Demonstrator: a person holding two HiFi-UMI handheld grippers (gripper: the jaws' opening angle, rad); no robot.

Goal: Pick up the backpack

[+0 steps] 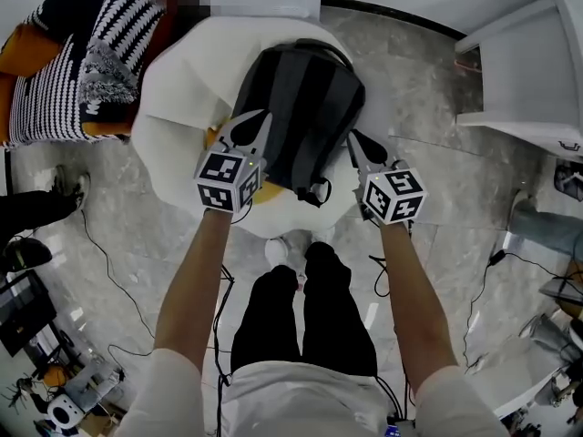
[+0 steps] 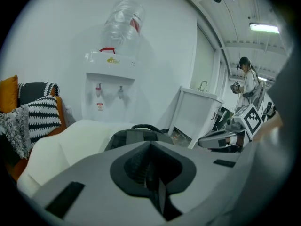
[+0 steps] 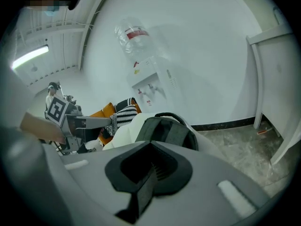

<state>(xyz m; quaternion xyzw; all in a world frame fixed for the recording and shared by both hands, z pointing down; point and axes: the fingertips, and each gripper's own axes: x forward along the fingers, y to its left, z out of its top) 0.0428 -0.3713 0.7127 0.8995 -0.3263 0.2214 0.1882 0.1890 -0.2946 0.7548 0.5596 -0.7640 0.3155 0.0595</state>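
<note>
A dark grey backpack (image 1: pixel 296 107) lies on a white cushioned seat (image 1: pixel 182 89), top handle at the far end. My left gripper (image 1: pixel 259 121) hovers at the backpack's left side, jaws shut and empty. My right gripper (image 1: pixel 356 142) is just off the backpack's right edge, also shut on nothing. In the left gripper view the backpack (image 2: pixel 136 136) sits just beyond the closed jaws (image 2: pixel 150 149), with the right gripper (image 2: pixel 221 139) off to the right. The right gripper view shows the backpack (image 3: pixel 167 128) ahead of its shut jaws (image 3: pixel 150 147), the left gripper (image 3: pixel 87 122) at the left.
Striped and orange cushions (image 1: pixel 91 53) lie left of the seat. A white cabinet (image 1: pixel 533 71) stands at the right. A water dispenser (image 2: pixel 110 86) stands against the wall behind. Cables (image 1: pixel 109 271) trail over the marble floor. Another person (image 2: pixel 247 81) stands in the background.
</note>
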